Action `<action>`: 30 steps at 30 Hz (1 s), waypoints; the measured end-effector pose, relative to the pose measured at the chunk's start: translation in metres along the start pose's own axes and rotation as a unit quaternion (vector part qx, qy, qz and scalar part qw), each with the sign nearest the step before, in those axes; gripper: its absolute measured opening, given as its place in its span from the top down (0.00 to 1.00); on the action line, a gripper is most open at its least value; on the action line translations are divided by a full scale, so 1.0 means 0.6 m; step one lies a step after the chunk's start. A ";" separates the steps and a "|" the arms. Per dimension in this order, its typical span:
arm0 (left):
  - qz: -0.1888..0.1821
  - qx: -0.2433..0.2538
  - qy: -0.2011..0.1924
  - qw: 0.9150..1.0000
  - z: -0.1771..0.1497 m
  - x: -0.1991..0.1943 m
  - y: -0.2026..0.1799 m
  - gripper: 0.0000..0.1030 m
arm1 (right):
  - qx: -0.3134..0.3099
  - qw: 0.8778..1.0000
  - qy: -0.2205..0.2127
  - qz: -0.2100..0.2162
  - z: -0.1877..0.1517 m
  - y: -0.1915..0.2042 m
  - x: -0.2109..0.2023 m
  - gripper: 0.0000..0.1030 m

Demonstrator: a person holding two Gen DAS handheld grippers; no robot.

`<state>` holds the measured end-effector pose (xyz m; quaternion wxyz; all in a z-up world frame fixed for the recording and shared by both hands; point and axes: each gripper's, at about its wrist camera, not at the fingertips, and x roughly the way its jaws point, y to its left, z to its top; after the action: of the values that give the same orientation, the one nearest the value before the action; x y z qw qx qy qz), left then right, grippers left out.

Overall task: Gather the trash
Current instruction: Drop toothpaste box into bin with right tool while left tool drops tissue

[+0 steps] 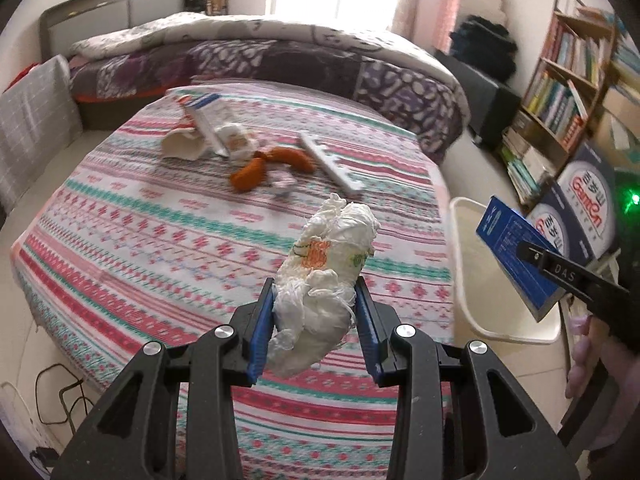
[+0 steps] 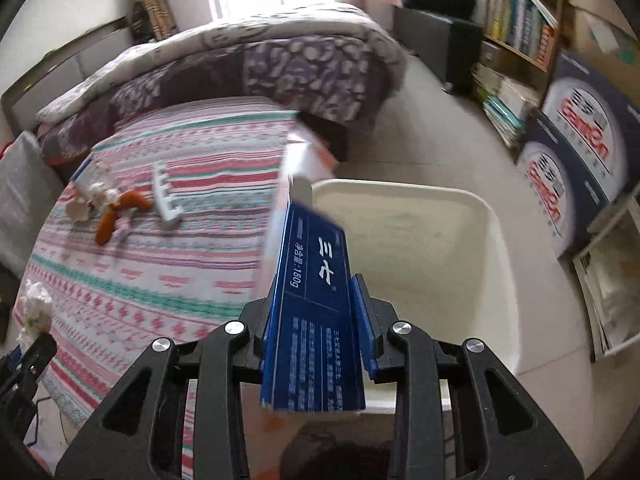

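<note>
My left gripper [image 1: 316, 300] is shut on a crumpled white wrapper wad [image 1: 328, 268] and holds it above the striped bedspread [image 1: 160, 240]. My right gripper [image 2: 320, 300] is shut on a blue carton [image 2: 316, 304] and holds it over the near edge of the cream bin [image 2: 420, 232]. The carton [image 1: 516, 252] and the bin [image 1: 500, 320] also show at the right of the left wrist view. More trash lies on the bedspread farther back: orange peel pieces [image 1: 272, 164], a white comb-like strip [image 1: 332, 160], a paper cup [image 1: 186, 144] and a small carton [image 1: 204, 116].
A folded purple quilt [image 1: 260, 56] lies across the far bed. A bookshelf [image 1: 568, 76] and printed boxes [image 2: 580, 152] stand on the floor at the right of the bin. Cables [image 1: 60, 396] lie on the floor at the left.
</note>
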<state>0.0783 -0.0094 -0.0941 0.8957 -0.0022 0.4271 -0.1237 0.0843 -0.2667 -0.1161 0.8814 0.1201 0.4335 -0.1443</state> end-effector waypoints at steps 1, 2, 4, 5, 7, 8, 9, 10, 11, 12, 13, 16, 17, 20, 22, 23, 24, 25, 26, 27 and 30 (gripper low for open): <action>-0.002 0.005 0.001 1.000 0.001 0.003 -0.009 0.63 | 0.009 1.000 0.001 -0.002 0.002 -0.014 0.001 0.69; -0.005 0.013 0.004 1.000 0.004 0.006 -0.023 0.63 | 0.016 1.000 0.001 -0.003 0.003 -0.026 0.002 0.67; -0.012 0.024 0.007 1.000 0.008 0.011 -0.045 0.63 | 0.029 1.000 0.003 -0.006 0.005 -0.048 0.004 0.66; -0.016 0.030 0.009 0.999 0.011 0.015 -0.058 0.63 | 0.037 0.999 0.003 -0.007 0.006 -0.064 0.004 0.65; -0.023 0.039 0.011 0.999 0.017 0.021 -0.079 0.63 | 0.051 0.999 0.002 -0.010 0.009 -0.085 0.004 0.59; -0.027 0.046 0.012 0.998 0.021 0.024 -0.094 0.63 | 0.060 0.998 0.001 -0.013 0.009 -0.099 0.003 0.55; -0.030 0.053 0.012 0.998 0.024 0.027 -0.108 0.63 | 0.067 0.998 0.001 -0.015 0.009 -0.109 0.003 0.50; -0.032 0.060 0.012 0.998 0.027 0.029 -0.119 0.63 | 0.075 0.997 0.001 -0.016 0.008 -0.120 0.003 0.48; -0.035 0.067 0.013 0.997 0.031 0.031 -0.134 0.63 | 0.083 0.996 0.002 -0.018 0.008 -0.132 0.003 0.46; -0.037 0.073 0.013 0.997 0.033 0.033 -0.146 0.63 | 0.088 0.996 0.002 -0.021 0.007 -0.142 0.003 0.43; -0.040 0.078 0.014 0.996 0.036 0.036 -0.157 0.63 | 0.092 0.995 0.002 -0.024 0.007 -0.150 0.004 0.43; -0.051 0.091 0.019 0.994 0.042 0.045 -0.192 0.63 | 0.106 0.994 0.001 -0.034 0.005 -0.180 0.002 0.38; -0.053 0.095 0.020 0.994 0.042 0.047 -0.202 0.63 | 0.112 0.993 0.000 -0.039 0.003 -0.191 0.001 0.34; -0.065 0.111 0.026 0.991 0.047 0.057 -0.243 0.63 | 0.124 0.991 -0.001 -0.052 -0.001 -0.218 -0.002 0.30; -0.071 0.119 0.028 0.990 0.048 0.061 -0.264 0.63 | 0.130 0.990 0.001 -0.057 -0.005 -0.233 -0.003 0.29; -0.073 0.123 0.029 0.989 0.049 0.063 -0.274 0.63 | 0.135 0.989 0.001 -0.061 -0.007 -0.243 -0.003 0.28; -0.078 0.128 0.030 0.988 0.051 0.067 -0.289 0.63 | 0.138 0.988 0.002 -0.063 -0.008 -0.250 -0.004 0.27; -0.080 0.131 0.031 0.988 0.052 0.068 -0.298 0.63 | 0.142 0.988 0.002 -0.067 -0.010 -0.258 -0.004 0.26; -0.084 0.133 0.032 0.987 0.055 0.071 -0.308 0.63 | 0.145 0.987 0.001 -0.069 -0.012 -0.265 -0.006 0.25; -0.087 0.135 0.034 0.986 0.056 0.073 -0.316 0.63 | 0.146 0.987 0.001 -0.072 -0.013 -0.269 -0.007 0.25; -0.095 0.137 0.038 0.985 0.061 0.079 -0.336 0.63 | 0.153 0.985 -0.001 -0.077 -0.015 -0.285 -0.010 0.24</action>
<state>0.0906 -0.2192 -0.0853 0.8547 0.0846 0.4378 -0.2659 0.0128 -0.4214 -0.1314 0.8391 0.2198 0.4137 -0.2765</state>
